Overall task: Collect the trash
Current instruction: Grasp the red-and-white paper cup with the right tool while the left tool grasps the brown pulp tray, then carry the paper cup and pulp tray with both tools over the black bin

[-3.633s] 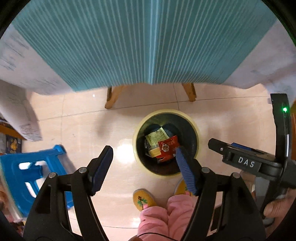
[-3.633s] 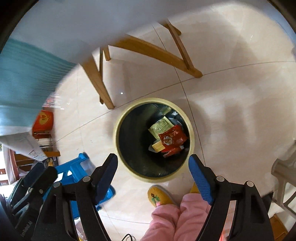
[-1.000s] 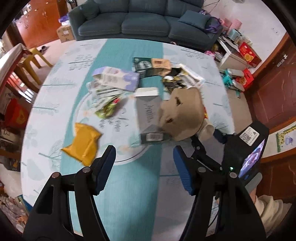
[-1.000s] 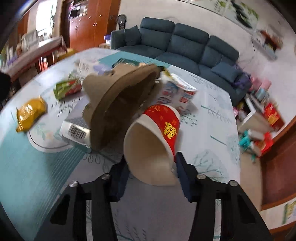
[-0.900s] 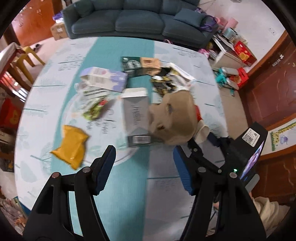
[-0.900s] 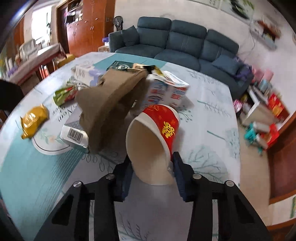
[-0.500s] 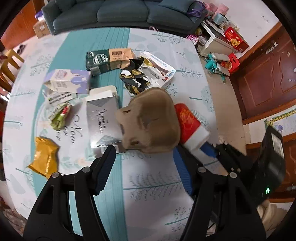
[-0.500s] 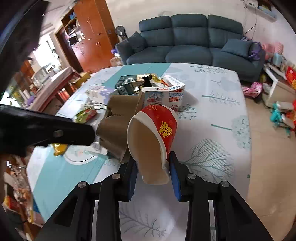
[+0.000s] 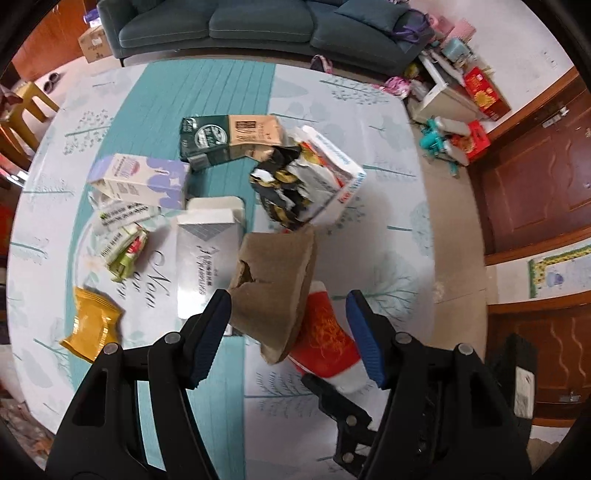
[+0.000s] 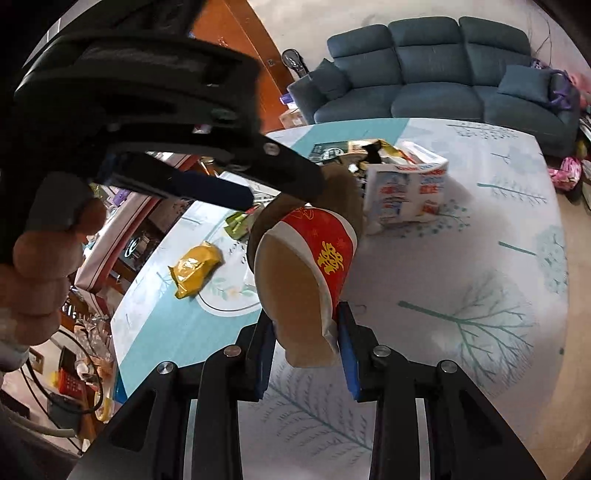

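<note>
Table [image 9: 369, 229] under a white cloth printed with pale trees, a teal band running down its middle. Right gripper [image 10: 306, 347]: jaws have just been closing and now stand narrow, pads pressed on the squashed rim of a red paper cup [image 10: 317, 258] lifted off the cloth, its mouth toward the camera. Left gripper [image 9: 288, 332]: jaws wide, nothing between the pads, hanging above a brown paper bag [image 9: 273, 284] that touches the cup at the bag's 4 o'clock. Further trash on the cloth, seen from the left wrist: a silver box [image 9: 207, 266] at 9 o'clock of the bag, a yellow snack packet [image 9: 90, 328] further out at 8 o'clock, a purple-and-white carton [image 9: 140, 179] at 10 o'clock, a green-and-tan carton [image 9: 229, 136] at 11 o'clock, a torn white box [image 9: 314, 181] at 12 o'clock. Room: a dark blue sofa [image 9: 258, 29] beyond the table's far edge, wooden doors [image 9: 532, 177] at 3 o'clock, pale tiled floor [image 9: 450, 229] between.
</note>
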Available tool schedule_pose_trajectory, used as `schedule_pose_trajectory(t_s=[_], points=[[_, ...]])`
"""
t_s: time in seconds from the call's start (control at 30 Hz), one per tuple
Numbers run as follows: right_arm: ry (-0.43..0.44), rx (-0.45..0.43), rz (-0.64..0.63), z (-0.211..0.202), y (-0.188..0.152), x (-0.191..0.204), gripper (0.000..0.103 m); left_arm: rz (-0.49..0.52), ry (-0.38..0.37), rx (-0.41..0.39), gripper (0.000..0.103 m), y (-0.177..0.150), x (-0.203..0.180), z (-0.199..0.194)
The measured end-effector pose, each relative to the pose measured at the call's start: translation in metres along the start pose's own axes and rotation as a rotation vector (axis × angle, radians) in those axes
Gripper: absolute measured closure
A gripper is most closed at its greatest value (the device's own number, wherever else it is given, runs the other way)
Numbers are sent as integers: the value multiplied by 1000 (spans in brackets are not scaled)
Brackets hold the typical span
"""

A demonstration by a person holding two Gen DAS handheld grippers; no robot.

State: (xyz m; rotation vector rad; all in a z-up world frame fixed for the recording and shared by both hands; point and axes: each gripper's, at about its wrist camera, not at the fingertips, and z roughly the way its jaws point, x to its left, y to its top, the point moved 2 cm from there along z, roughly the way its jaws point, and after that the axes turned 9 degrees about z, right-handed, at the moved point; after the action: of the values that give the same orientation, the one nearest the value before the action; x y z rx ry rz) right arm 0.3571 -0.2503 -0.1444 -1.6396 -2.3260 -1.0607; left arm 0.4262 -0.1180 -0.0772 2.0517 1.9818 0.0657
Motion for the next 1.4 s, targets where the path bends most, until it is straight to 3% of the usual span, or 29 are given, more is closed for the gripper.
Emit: schedule_pose_trajectory(t_s=[0.23,0.37,0.4,0.43,0.47,0.7,0.8,1.1,1.4], points=[[4,24,-9,9,-2,1,72,-11,55,74,42,11,16,24],[-3,37,-4,13,-5,-3,72,-13,38,129,42,16,22,45],[-4,37,-2,12,-7,-3,72,-14,37,135,44,16,22,48],[-5,40,1,12,-8,-4,72,-19,35,138,55,16,24,51],[-7,40,3,11,-10,-4,72,-17,43,146,56,15,24,53],[-23,19,23,-3,-17,-3,72,60,171,115,86,0,19,44],[-37,3,30,-14,-21,0,73,37,162,76,86,-12,23,27],[-76,-52,69,-57,-42,33,73,55,228,-19,86,-85,33,-43],[-162,-122,133,-96,-95,110,73,111,155,-62,86,-183,63,-101]])
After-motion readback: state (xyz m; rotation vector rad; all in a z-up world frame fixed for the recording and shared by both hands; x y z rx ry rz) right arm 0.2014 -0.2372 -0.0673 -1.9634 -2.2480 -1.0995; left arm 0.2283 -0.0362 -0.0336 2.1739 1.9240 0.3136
